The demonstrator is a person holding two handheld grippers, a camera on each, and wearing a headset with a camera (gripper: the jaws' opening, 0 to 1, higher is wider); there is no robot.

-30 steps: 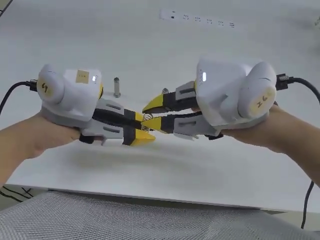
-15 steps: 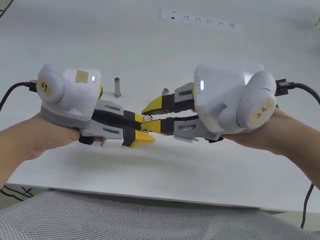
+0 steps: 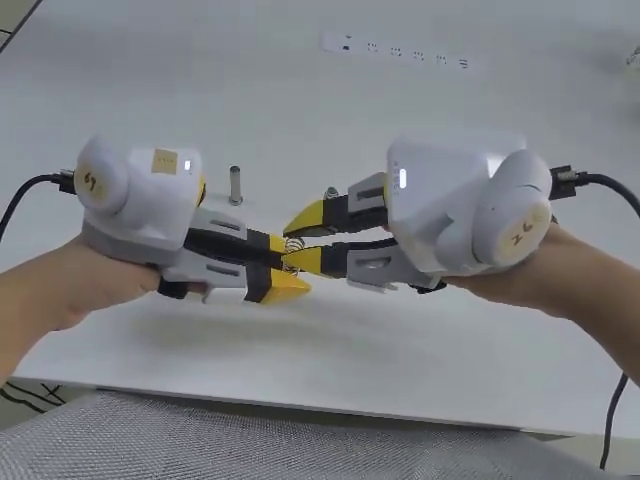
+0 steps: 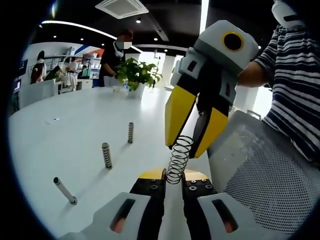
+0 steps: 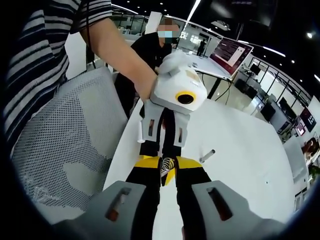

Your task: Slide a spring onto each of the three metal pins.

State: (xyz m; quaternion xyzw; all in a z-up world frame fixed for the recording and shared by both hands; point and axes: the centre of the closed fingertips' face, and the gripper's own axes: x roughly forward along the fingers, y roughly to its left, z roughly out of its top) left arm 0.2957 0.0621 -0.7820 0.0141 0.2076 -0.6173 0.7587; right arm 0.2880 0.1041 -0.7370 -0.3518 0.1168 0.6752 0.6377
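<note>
Nearest, the left gripper (image 4: 172,176) has its jaws pinched narrow on the lower end of the spring (image 4: 179,159), which stands up out of them and leans a little to one side. The spring's free upper end reaches in between the jaws of the right gripper (image 4: 185,148). These face the left pair tip to tip and stand parted either side of the coils, not visibly pressing on them. This looks like a handover in mid-air, above the near edge of the tabletop (image 4: 60,135).

Farther out on the tabletop, the bare pin (image 4: 65,190) waits well apart from the grippers. Beyond it stand the two sprung pins (image 4: 106,155), each already wearing its coil, so one spring is left to fit.

The risk lies in the timing. If the left jaws let go before the right ones have closed, the spring would likely drop and roll off the edge. A hard squeeze across such soft coils could flick it out sideways or bend it, and a crooked hold would make threading it over the pin awkward
</note>
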